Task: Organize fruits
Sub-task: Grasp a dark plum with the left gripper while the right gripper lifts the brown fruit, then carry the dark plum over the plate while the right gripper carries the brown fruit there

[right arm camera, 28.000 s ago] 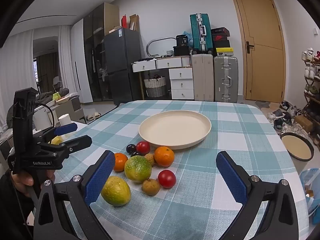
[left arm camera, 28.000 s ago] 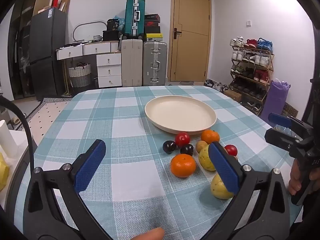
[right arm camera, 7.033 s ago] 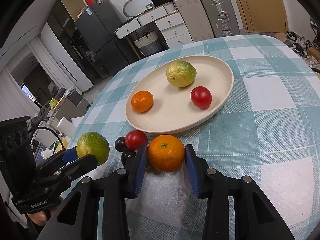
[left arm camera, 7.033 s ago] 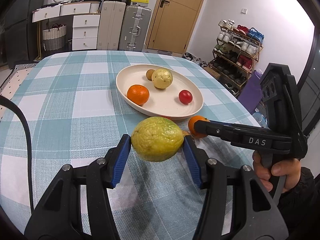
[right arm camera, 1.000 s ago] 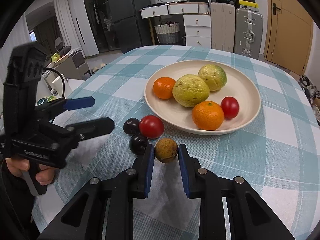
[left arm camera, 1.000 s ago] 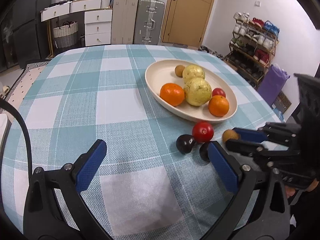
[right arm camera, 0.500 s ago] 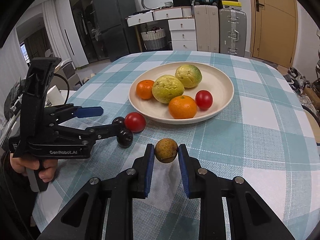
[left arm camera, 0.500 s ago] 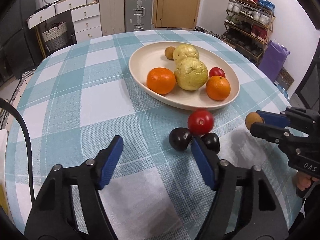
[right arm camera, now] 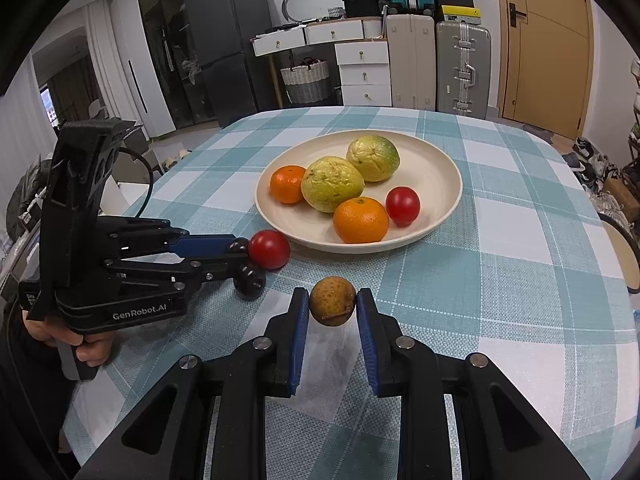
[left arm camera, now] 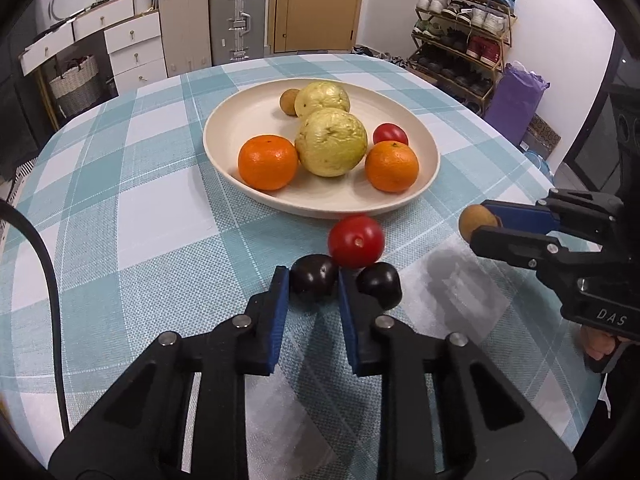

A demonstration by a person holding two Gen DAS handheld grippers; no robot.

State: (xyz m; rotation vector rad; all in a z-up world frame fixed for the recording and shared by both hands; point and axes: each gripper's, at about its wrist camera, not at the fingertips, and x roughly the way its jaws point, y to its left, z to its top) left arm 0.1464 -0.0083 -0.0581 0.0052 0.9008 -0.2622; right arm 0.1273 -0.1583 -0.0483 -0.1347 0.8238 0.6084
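My left gripper [left arm camera: 312,280] is shut on a dark plum [left arm camera: 313,278] down at the tablecloth, in front of the cream plate [left arm camera: 424,184]. A second dark plum [left arm camera: 379,284] and a red tomato [left arm camera: 356,241] lie beside it. My right gripper [right arm camera: 332,304] is shut on a small brown fruit [right arm camera: 332,301] and holds it above the cloth, to the right of the left gripper; it also shows in the left wrist view [left arm camera: 476,222]. The plate [right arm camera: 440,176] holds two oranges, two yellow-green fruits, a tomato and a small brown fruit.
The table has a teal checked cloth [left arm camera: 140,200]. Suitcases [right arm camera: 462,68], white drawers and a dark fridge stand behind the table. A shoe rack [left arm camera: 460,48] stands at the right wall.
My left gripper has moved forward and down and has closed on the dark plum. My right gripper has lifted a little with the brown fruit still in it.
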